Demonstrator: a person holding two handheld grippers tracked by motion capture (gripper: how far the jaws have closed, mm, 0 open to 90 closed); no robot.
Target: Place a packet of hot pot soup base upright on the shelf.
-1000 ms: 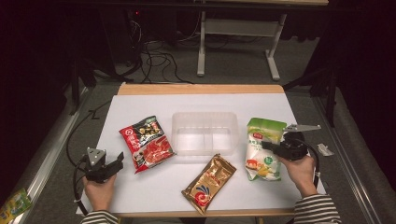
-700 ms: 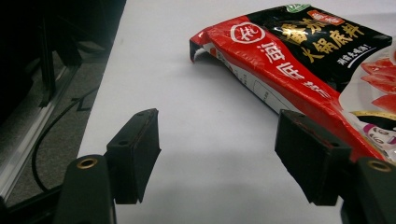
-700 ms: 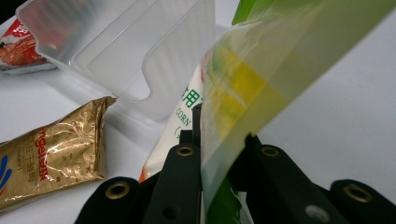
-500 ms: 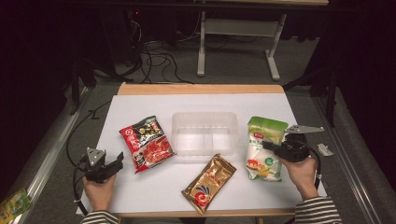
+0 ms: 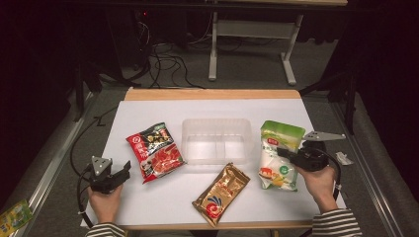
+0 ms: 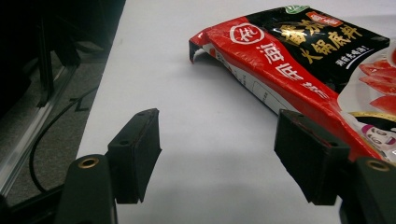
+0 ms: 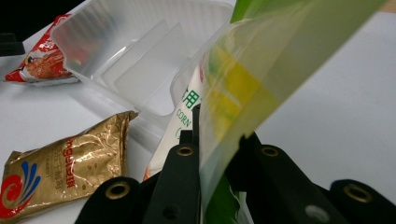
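While the right tongs (image 5: 286,153) pinch the green bag (image 5: 279,155) at the high view's right, a tray (image 5: 216,140) sits center. Left gripper view: left tongs (image 6: 219,156) gape beside the red bag (image 6: 299,60). Right gripper view: jaws clamp the green bag, lower center.

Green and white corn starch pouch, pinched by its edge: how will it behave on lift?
The green and white plastic pouch will likely sag: the right tool pinches only thin film at one edge. Its bulging lower half suggests loose contents that may shift downward. The glossy film may slip.
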